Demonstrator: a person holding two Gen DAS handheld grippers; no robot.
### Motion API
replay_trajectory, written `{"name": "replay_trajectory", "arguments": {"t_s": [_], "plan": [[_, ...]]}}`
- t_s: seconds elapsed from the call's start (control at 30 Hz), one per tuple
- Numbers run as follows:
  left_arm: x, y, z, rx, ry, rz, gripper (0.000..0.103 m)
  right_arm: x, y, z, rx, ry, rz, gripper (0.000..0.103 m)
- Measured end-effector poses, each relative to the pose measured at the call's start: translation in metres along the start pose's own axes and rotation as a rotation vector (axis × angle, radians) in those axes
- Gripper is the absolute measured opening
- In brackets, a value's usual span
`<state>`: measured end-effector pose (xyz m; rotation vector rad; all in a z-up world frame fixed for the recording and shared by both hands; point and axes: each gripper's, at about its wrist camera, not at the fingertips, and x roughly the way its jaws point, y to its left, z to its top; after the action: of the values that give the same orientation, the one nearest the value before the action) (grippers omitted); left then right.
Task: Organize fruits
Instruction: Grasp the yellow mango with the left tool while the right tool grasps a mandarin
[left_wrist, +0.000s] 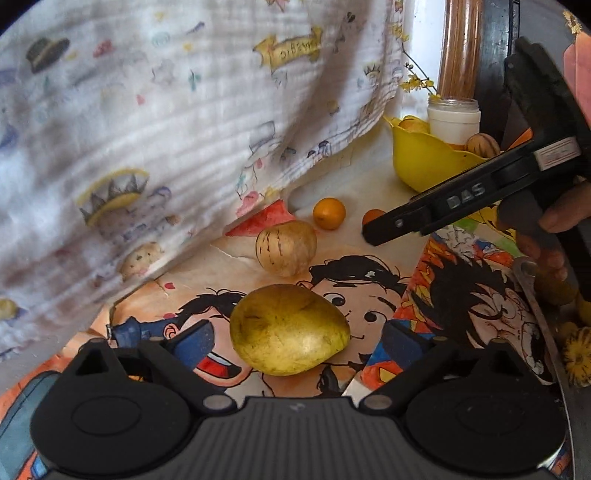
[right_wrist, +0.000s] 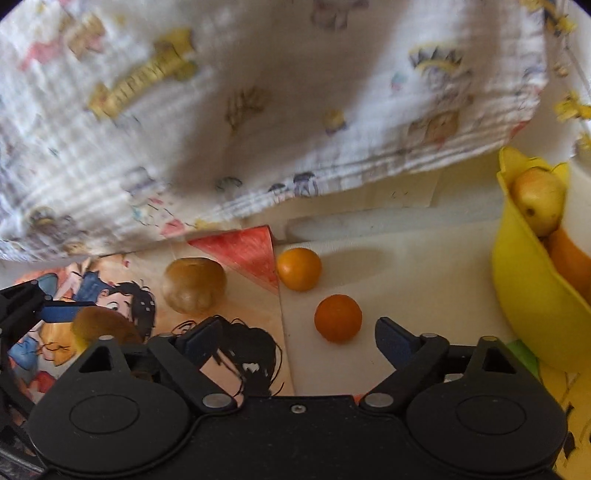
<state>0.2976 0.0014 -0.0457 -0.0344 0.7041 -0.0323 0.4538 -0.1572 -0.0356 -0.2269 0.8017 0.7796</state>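
Left hand-held gripper (left_wrist: 297, 338) astride pear (left_wrist: 290, 329) (untouched)

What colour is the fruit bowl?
Yellow bowl, clearest in the right wrist view.

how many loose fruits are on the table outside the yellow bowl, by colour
small round orange fruits: 2
large yellow-green oval fruit: 1
tan fruit with dark stripes: 1
total: 4 loose on the table, not counting what sits in the yellow plastic bowl

wrist views, low, close, sharing oranges (left_wrist: 329, 213)
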Motion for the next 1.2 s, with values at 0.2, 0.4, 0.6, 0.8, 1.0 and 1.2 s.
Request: {"name": "replay_trajectory", "arguments": {"t_s": [0.2,0.4,0.6,0.8,1.0,1.2], "plan": [[0.011,0.005,-0.001,-0.044,0.017,-0.021,0.085,0.022,-0.010,0.002,0.010,0.029,0.017,0.079],[0.014,0.005,0.002,-0.057,-0.001,-0.026,0.078,0.026,-0.008,0.003,-0.005,0.036,0.015,0.066],[0.017,0.005,0.002,-0.072,-0.014,-0.010,0.073,0.026,-0.005,0.003,-0.018,0.025,0.022,0.059],[0.017,0.005,0.003,-0.080,-0.020,-0.006,0.072,0.024,-0.006,0.002,-0.017,0.013,0.016,0.046],[0.018,0.005,0.002,-0.078,-0.027,-0.002,0.072,0.024,-0.007,0.000,-0.011,-0.005,-0.001,0.035],[0.018,0.006,0.003,-0.081,-0.022,-0.007,0.071,0.023,-0.004,-0.001,-0.004,-0.004,0.000,0.034]]}}
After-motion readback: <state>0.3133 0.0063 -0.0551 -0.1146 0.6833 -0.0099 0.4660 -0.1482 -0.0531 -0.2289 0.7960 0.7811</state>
